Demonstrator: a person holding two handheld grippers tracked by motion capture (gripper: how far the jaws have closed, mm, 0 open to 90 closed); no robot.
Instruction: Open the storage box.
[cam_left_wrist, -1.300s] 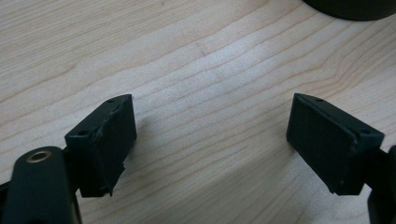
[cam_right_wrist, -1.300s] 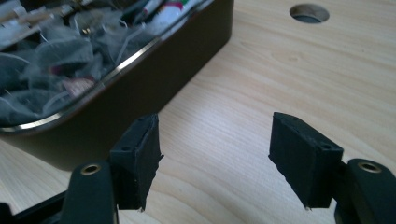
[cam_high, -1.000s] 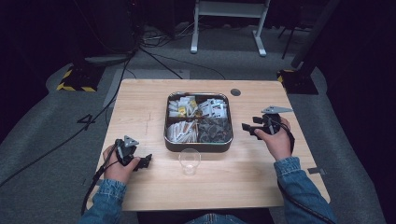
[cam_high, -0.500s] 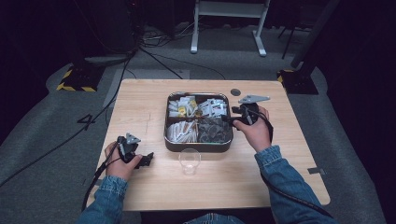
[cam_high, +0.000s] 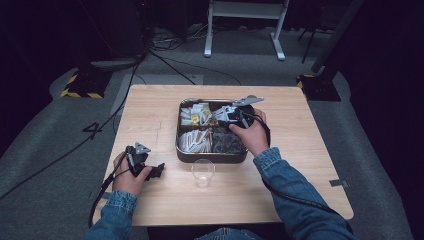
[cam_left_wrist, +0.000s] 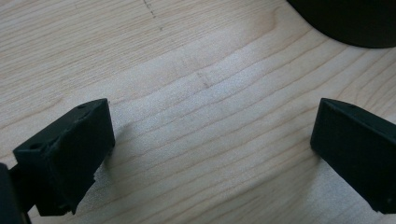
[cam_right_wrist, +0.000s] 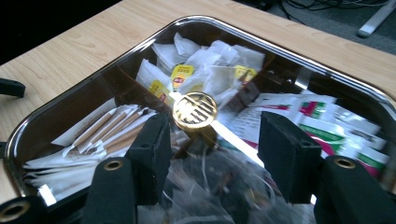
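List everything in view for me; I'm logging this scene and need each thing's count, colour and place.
table: one, light wood, centre
tin tray: one, dark metal, four compartments, mid-table
tea bags: several, white with yellow tags, tray's far-left compartment
stick packets: several, white and tan, tray's near-left compartment
gold knob: one, tray's centre
cup: one, clear, in front of tray
left tool: black, open, on bare table
right tool: black, open, over tray

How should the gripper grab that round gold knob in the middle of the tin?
Pinch the gold knob across its round edge, coming straight down from above. It stands up at the centre of the tin, where the dividers meet, above the tea bags and packets, so its sides look free. The right gripper is open just over it, jaws either side, probably well placed.
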